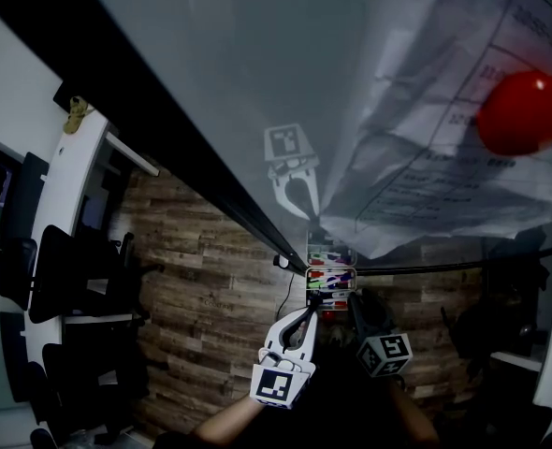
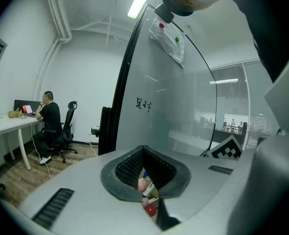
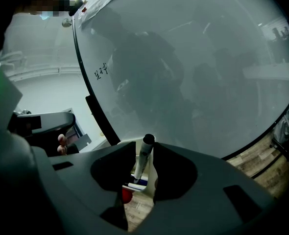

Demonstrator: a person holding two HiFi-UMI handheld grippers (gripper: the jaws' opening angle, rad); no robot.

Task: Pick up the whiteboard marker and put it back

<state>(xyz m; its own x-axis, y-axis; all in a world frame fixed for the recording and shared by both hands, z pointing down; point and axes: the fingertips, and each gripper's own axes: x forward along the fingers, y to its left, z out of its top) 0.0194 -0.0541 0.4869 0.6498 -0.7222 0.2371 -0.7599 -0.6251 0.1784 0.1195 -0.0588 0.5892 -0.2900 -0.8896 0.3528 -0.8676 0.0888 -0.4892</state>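
A whiteboard marker (image 3: pixel 142 161) with a black cap stands upright between the jaws of my right gripper (image 3: pixel 144 156), which is shut on it. It hangs just over the marker tray (image 3: pixel 134 183) fixed low on the whiteboard (image 3: pixel 193 67). In the head view the dark right gripper (image 1: pixel 355 299) points at that tray (image 1: pixel 331 275), which holds several coloured markers. My white left gripper (image 1: pixel 307 313) hangs beside it, its fingers meeting at the tip with nothing in them. Through the left gripper (image 2: pixel 147 180), only a thin slit shows the markers (image 2: pixel 147 186) below.
A red magnet (image 1: pixel 526 110) pins papers (image 1: pixel 444 157) to the board near my head. A second red magnet (image 3: pixel 127 195) sits by the tray. A person (image 2: pixel 47 124) sits at a desk (image 2: pixel 10 124) with office chairs (image 1: pixel 61 274) on the wood floor (image 1: pixel 220 307).
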